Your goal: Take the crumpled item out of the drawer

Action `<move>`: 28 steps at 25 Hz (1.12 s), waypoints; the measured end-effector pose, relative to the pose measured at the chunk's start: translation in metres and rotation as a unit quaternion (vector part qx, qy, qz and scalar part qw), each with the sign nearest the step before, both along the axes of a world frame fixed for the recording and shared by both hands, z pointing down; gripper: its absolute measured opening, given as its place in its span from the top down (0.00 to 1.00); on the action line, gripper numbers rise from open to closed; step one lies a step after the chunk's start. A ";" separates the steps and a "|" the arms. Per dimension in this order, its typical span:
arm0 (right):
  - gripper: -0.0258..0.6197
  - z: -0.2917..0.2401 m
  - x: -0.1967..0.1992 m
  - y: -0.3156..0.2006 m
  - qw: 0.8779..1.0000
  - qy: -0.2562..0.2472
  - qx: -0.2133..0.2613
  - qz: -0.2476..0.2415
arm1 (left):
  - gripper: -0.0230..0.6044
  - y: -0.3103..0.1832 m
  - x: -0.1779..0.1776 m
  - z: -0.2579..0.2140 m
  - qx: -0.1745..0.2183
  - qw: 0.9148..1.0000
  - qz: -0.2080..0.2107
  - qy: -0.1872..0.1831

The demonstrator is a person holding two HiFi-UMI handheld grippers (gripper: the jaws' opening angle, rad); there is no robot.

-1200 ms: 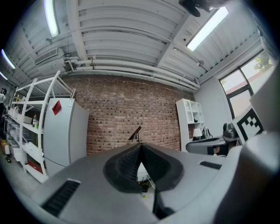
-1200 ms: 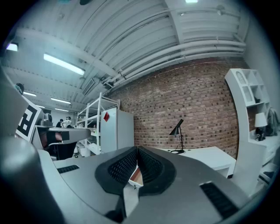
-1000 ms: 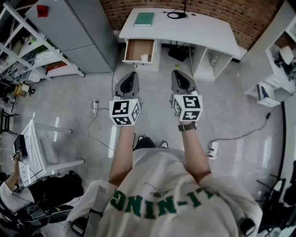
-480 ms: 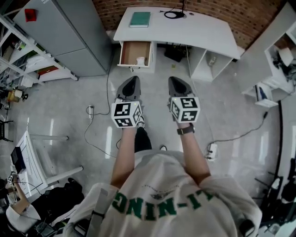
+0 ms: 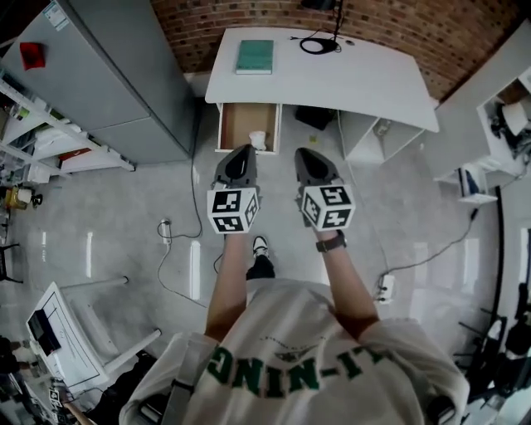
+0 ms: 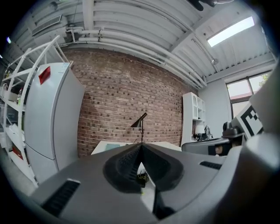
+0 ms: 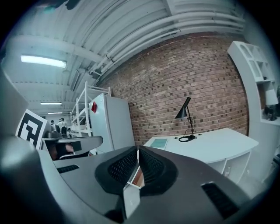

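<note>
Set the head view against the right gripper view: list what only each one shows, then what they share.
Only the head view: the crumpled item lying in the open drawer, and the person's forearms.
Only the right gripper view: the ceiling light, and the right gripper seen close, its jaws shut with nothing between them.
Both: the white desk, the green book on it, the brick wall and the grey cabinet.

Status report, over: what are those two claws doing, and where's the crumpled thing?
Left gripper, right gripper shut, empty, short of the desk. Crumpled item lies in the open drawer, untouched. Nothing seen in the way.
</note>
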State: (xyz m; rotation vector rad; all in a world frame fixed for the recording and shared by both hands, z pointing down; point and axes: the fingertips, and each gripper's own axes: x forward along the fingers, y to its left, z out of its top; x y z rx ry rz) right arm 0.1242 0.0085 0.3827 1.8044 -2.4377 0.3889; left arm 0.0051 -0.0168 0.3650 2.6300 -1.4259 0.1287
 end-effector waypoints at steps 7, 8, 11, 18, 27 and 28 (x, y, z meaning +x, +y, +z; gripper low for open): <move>0.95 0.028 -0.027 -0.066 0.999 0.020 -0.029 0.021 | 0.97 -0.071 -0.025 0.031 -0.025 0.999 0.020 0.003; 0.95 0.035 -0.030 -0.073 0.999 0.023 -0.037 0.023 | 0.97 -0.078 -0.029 0.041 -0.032 0.999 0.021 0.003; 0.95 0.056 -0.038 -0.088 0.997 0.025 -0.062 0.025 | 0.97 -0.093 -0.040 0.066 -0.052 0.998 0.027 0.001; 0.95 0.098 -0.042 -0.130 0.993 0.037 -0.114 0.024 | 0.97 -0.124 -0.046 0.102 -0.082 0.996 0.037 -0.005; 0.95 0.179 -0.062 -0.169 0.978 0.051 -0.199 -0.029 | 0.97 -0.162 -0.051 0.157 -0.112 0.993 0.036 -0.014; 0.95 0.184 -0.066 -0.173 0.976 0.052 -0.206 -0.038 | 0.97 -0.168 -0.052 0.163 -0.117 0.992 0.034 -0.013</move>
